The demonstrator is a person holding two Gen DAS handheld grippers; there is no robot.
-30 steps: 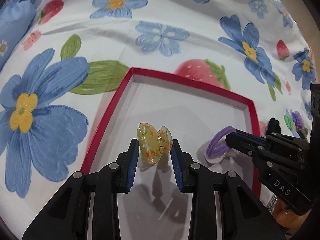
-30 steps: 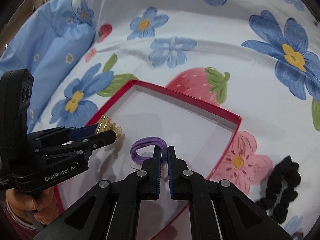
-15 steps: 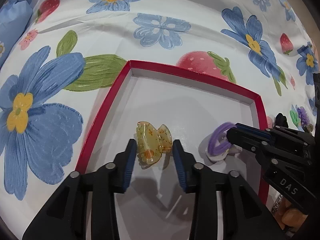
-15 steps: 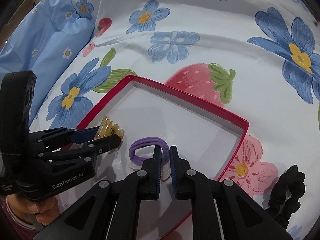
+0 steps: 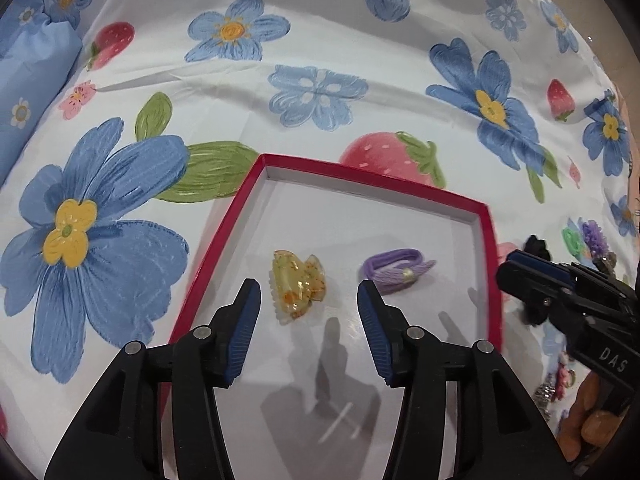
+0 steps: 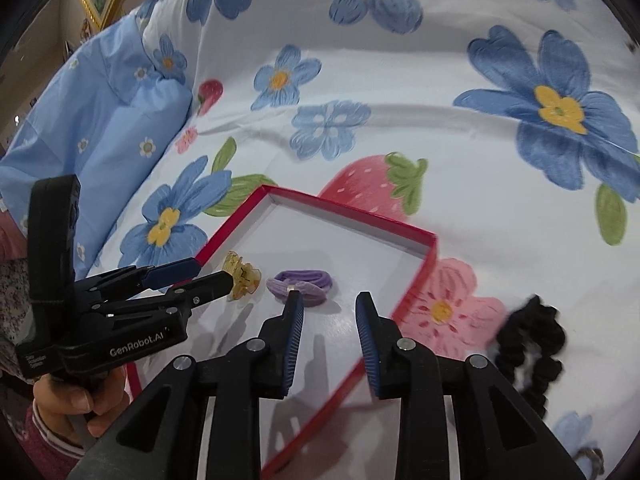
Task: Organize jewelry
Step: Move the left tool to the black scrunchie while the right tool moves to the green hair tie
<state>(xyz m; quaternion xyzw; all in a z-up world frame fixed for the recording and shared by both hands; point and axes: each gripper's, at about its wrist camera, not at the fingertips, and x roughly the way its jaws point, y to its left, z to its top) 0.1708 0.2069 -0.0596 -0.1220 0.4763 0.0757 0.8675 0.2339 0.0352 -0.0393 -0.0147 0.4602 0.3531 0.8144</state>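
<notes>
Both grippers hang over the red box [image 5: 486, 264] with jaws opening and nothing pressed between the pads. Left gripper [image 5: 309, 312] is parted around the space just short of the yellow claw clip [image 5: 297, 288], which lies loose on the box floor. Right gripper [image 6: 328, 320] stands clear of the purple hair tie [image 6: 302, 284], also on the floor beside the clip. On the flowered sheet [image 6: 460, 92] outside the box lies a black scrunchie [image 6: 530, 344]; more trinkets, blurred, sit at the left view's right edge.
</notes>
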